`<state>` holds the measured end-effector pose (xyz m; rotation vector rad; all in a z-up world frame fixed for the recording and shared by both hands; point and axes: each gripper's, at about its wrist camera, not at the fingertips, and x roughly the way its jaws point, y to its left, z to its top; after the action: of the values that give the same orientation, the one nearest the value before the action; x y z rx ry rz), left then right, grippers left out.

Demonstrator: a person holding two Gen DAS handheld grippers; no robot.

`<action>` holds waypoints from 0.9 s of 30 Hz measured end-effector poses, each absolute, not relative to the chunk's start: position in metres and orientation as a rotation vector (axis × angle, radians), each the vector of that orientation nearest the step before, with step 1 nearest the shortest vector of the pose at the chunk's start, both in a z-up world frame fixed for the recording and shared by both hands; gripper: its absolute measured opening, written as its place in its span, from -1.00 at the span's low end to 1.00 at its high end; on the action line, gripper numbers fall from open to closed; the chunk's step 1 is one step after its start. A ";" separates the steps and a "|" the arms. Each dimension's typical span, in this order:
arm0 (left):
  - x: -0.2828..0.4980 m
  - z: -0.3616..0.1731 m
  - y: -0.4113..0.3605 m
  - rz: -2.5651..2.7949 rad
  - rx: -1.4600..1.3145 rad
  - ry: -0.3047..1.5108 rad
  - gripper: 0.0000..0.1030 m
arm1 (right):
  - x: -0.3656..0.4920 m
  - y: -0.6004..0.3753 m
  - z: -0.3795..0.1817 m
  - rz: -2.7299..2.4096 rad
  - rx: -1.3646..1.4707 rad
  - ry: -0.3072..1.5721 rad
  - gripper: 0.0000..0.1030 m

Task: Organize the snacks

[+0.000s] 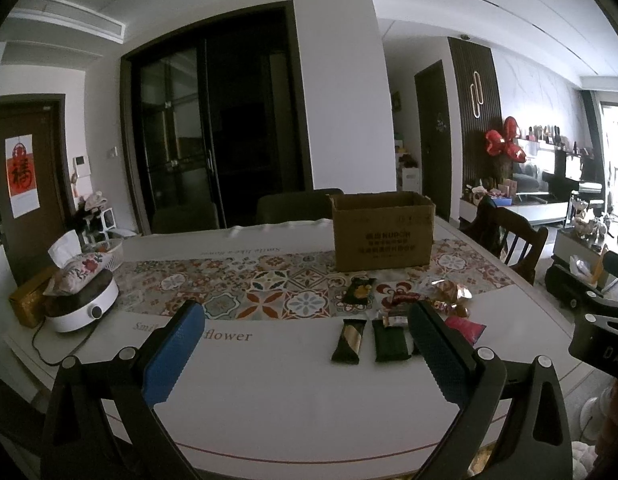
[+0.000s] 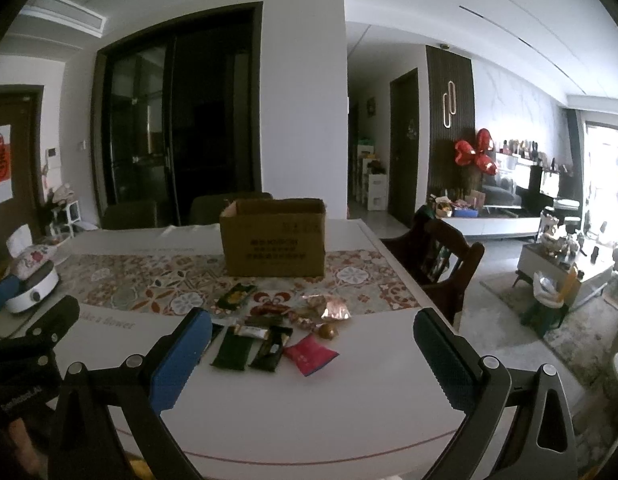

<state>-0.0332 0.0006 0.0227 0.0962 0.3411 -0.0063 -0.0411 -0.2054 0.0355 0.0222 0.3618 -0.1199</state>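
Note:
Several wrapped snacks lie loose on the table: a dark bar with a gold stripe [image 1: 349,340], a dark green packet [image 1: 391,340] [image 2: 233,347], a black-and-yellow packet [image 1: 359,290] [image 2: 235,295], a pink packet [image 2: 311,354] [image 1: 465,327] and gold-foil sweets [image 2: 327,306]. Behind them stands an open cardboard box [image 1: 383,232] [image 2: 275,238]. My left gripper [image 1: 305,330] hovers open above the white table edge, nothing between its blue pads. My right gripper [image 2: 313,334] is open too, just short of the snack pile. The left gripper's body shows at the left of the right wrist view.
A white round appliance [image 1: 85,306] with a floral tissue pouch [image 1: 79,270] on it sits at the table's left, next to a gold box [image 1: 27,300]. A patterned runner [image 1: 237,284] crosses the table. Wooden chair [image 2: 445,260] at the right end; dark chairs behind the table.

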 end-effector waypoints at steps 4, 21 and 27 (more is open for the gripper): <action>-0.033 0.023 0.001 -0.007 0.097 0.341 1.00 | -0.042 -0.205 0.034 -0.121 0.021 0.359 0.98; -0.033 0.023 0.001 -0.007 0.096 0.341 1.00 | -0.042 -0.206 0.036 -0.121 0.021 0.359 0.98; -0.033 0.023 0.001 -0.006 0.096 0.341 1.00 | -0.042 -0.206 0.035 -0.121 0.020 0.359 0.98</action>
<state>-0.0328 0.0011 0.0232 0.0963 0.3414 -0.0064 -0.0423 -0.2057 0.0352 0.0201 0.3592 -0.1211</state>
